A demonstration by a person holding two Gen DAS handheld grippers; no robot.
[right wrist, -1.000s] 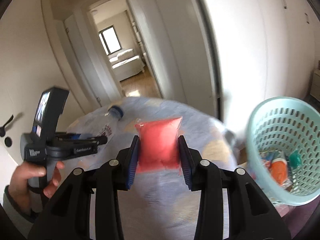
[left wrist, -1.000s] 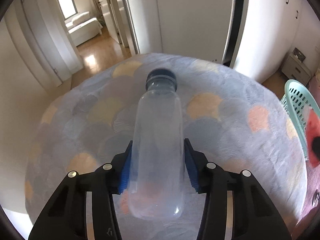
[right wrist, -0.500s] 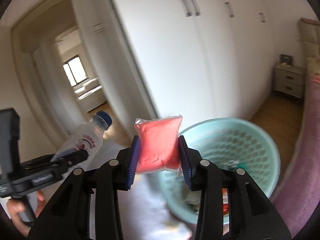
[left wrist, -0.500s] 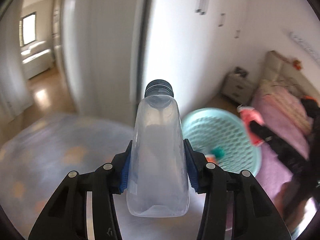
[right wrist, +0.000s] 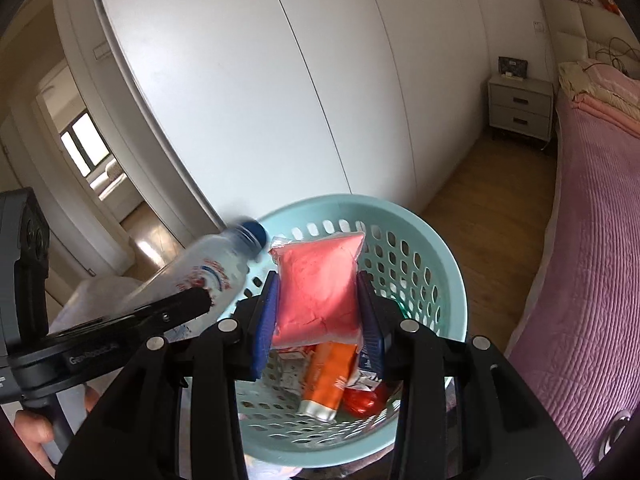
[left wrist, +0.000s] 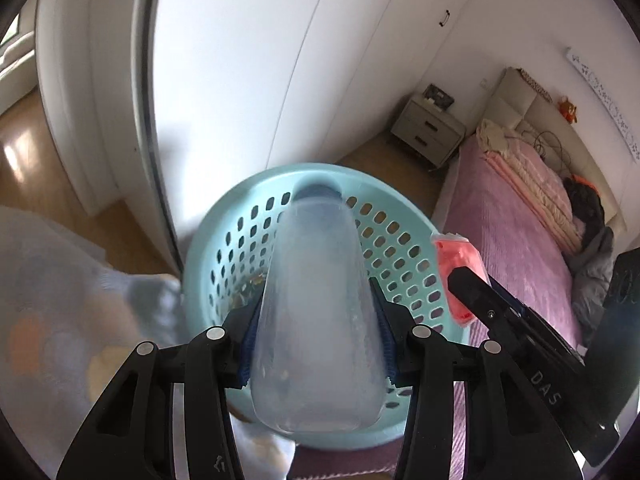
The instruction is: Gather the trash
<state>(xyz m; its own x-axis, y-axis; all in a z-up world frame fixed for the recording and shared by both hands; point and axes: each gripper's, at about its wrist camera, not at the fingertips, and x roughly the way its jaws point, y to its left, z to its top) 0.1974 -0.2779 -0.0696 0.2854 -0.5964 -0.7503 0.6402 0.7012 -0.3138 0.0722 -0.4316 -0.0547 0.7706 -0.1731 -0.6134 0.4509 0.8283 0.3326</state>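
Note:
My left gripper (left wrist: pixel 316 344) is shut on a clear plastic bottle (left wrist: pixel 316 312) with a dark blue cap, held over the teal perforated basket (left wrist: pixel 404 240). My right gripper (right wrist: pixel 318 320) is shut on a pink sealed pouch (right wrist: pixel 318 284), also held above the basket (right wrist: pixel 436 256). The pouch (left wrist: pixel 458 264) and right gripper show at the right in the left wrist view. The bottle (right wrist: pixel 200 276) and left gripper show at the left in the right wrist view. Inside the basket lie an orange tube (right wrist: pixel 326 376), a red item (right wrist: pixel 366 398) and other trash.
White wardrobe doors (right wrist: pixel 280 80) stand behind the basket. A bed with a pink cover (right wrist: pixel 592 240) is on the right, with a grey nightstand (right wrist: pixel 520 106) beyond it. A patterned blue cloth (left wrist: pixel 52 300) lies at the left. A doorway (right wrist: pixel 96 160) opens at the far left.
Both grippers have swung right from the patterned cloth to the basket, carrying the bottle and pouch. The basket is now directly under both held items.

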